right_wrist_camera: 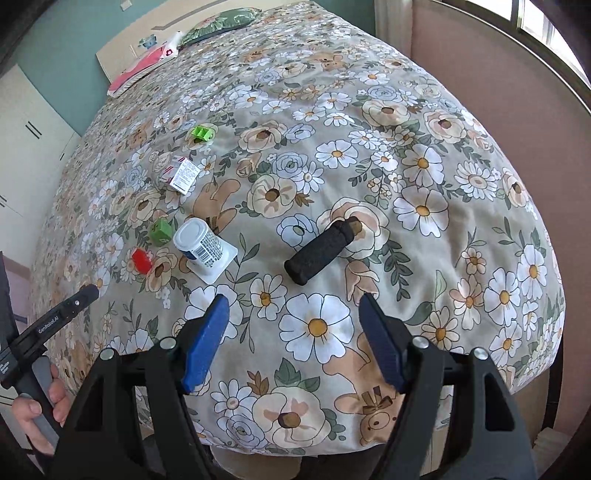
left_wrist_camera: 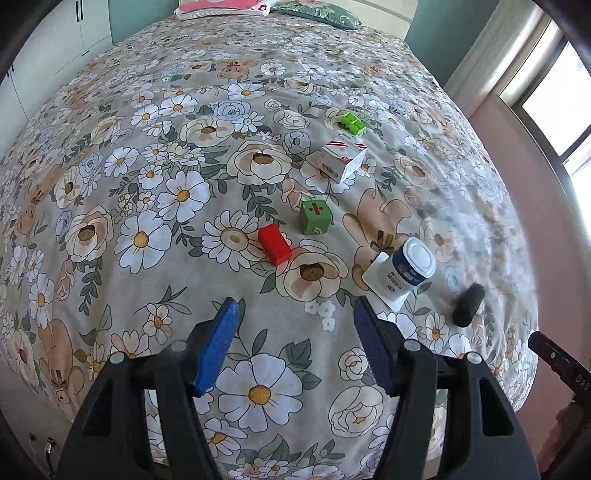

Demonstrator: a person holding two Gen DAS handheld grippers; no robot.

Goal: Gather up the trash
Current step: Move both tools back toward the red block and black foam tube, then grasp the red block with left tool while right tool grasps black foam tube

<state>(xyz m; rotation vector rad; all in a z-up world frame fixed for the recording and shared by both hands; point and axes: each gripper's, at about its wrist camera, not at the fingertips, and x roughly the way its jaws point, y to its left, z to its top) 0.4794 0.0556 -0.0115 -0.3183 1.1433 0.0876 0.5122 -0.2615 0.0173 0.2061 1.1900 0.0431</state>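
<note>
Several bits of trash lie on a flowered bedspread [left_wrist_camera: 184, 155]. In the left wrist view I see a red block [left_wrist_camera: 274, 244], a green cube [left_wrist_camera: 314, 217], a white carton [left_wrist_camera: 343, 157], a lime-green plastic piece [left_wrist_camera: 349, 122], a white tub with a blue label [left_wrist_camera: 404, 271] and a black foam cylinder [left_wrist_camera: 468, 305]. My left gripper [left_wrist_camera: 295, 308] hovers open and empty, short of the red block. In the right wrist view the black cylinder [right_wrist_camera: 320, 249] lies just ahead of my open, empty right gripper [right_wrist_camera: 293, 306]; the white tub [right_wrist_camera: 203, 245] is to its left.
Pink and green pillows [left_wrist_camera: 221, 7] lie at the far end of the bed. A pink wall [right_wrist_camera: 498, 92] and a window run along the right side, white cupboards [left_wrist_camera: 62, 33] along the left. A hand [right_wrist_camera: 35, 402] holds the left gripper's handle at the lower left of the right wrist view.
</note>
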